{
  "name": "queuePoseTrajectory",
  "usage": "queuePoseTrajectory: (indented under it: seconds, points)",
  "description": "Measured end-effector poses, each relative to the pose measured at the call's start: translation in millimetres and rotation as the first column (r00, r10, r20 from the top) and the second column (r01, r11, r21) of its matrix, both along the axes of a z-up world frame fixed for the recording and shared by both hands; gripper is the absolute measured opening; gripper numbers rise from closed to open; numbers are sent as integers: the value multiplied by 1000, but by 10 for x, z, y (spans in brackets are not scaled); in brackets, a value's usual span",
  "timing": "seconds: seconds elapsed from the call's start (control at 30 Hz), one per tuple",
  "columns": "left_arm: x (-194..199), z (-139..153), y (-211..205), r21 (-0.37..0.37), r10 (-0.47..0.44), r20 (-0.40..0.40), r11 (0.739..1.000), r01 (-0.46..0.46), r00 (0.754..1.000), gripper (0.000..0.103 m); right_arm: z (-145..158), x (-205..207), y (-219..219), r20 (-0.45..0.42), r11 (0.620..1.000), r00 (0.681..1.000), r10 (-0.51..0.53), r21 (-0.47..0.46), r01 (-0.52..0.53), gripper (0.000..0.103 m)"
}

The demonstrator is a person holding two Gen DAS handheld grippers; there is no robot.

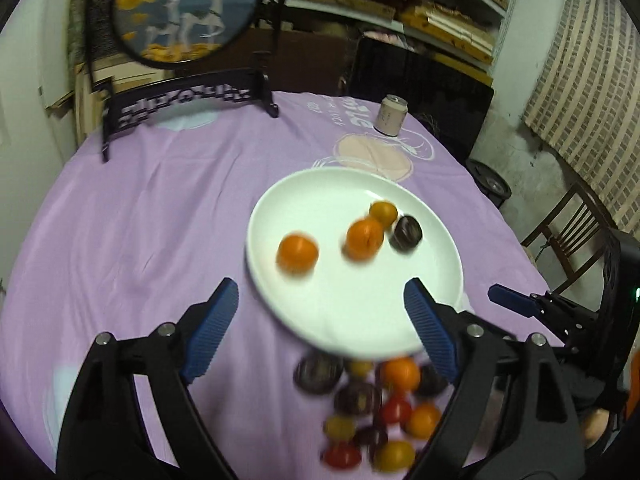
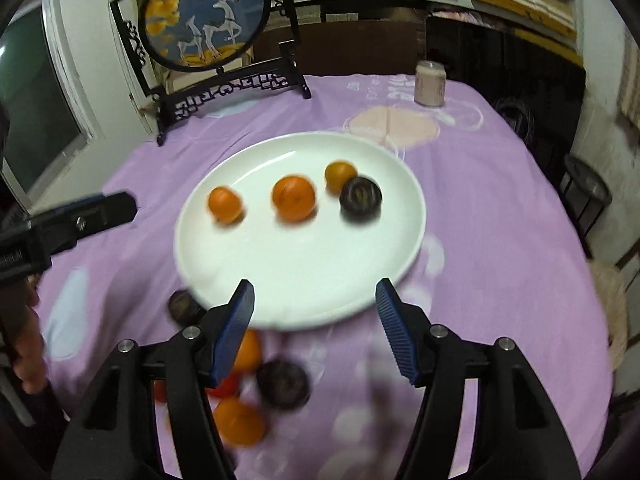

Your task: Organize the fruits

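A white plate point(image 1: 320, 196) point(image 2: 248, 264) sits on the purple tablecloth. On it lie two orange fruits point(image 1: 297, 254) point(image 2: 294, 199), a small yellow-orange fruit point(image 1: 383, 212) point(image 2: 338, 176) and a dark plum point(image 1: 406, 233) point(image 2: 360, 199). A pile of loose fruits point(image 1: 376, 404) point(image 2: 256, 384), orange, red, yellow and dark, lies on the cloth just in front of the plate. My left gripper point(image 1: 320, 300) is open and empty above the plate's near edge. My right gripper point(image 2: 316, 300) is open and empty above the plate's near rim. The views are blurred.
A round deer picture on a black carved stand point(image 1: 184, 12) point(image 2: 208, 20) stands at the table's back left. A pale can point(image 1: 390, 116) point(image 2: 430, 83) stands at the back right. A wooden chair point(image 1: 572, 232) and shelves lie beyond the table.
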State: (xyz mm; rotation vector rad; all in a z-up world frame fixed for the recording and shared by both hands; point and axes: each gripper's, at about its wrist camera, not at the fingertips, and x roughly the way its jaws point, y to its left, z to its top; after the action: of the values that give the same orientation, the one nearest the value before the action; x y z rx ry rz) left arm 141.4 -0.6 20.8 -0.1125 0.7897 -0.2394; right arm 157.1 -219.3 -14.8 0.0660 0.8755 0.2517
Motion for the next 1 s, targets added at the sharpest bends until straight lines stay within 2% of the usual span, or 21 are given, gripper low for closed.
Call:
queuePoseTrajectory:
  seconds: [0.17,0.37,0.5,0.7,1.0]
  points:
    - [-426,-25,139,1,20,15,1000,-20,1000,87,135,-295,80,34,1000,999,-4,-29,5,64]
    - [-651,-63,239,-10,29,8,1000,-29,1000,87,173,-457,172,38,998,999,10,-66,-8,64]
    - [-782,-170,301,2,17,-11,1000,-17,1000,87,50,-633,189,19,996,999,26,-87,-24,64]
    - [-959,-418,349,13,-14,-72,1000,15,997,89,-282,-875,256,-49,996,995,84,-35,-86,64]
    - [-1154,-652,364,47,-37,-115,998,42,993,89,-570,-691,383,-116,994,987,108,4,-108,48]
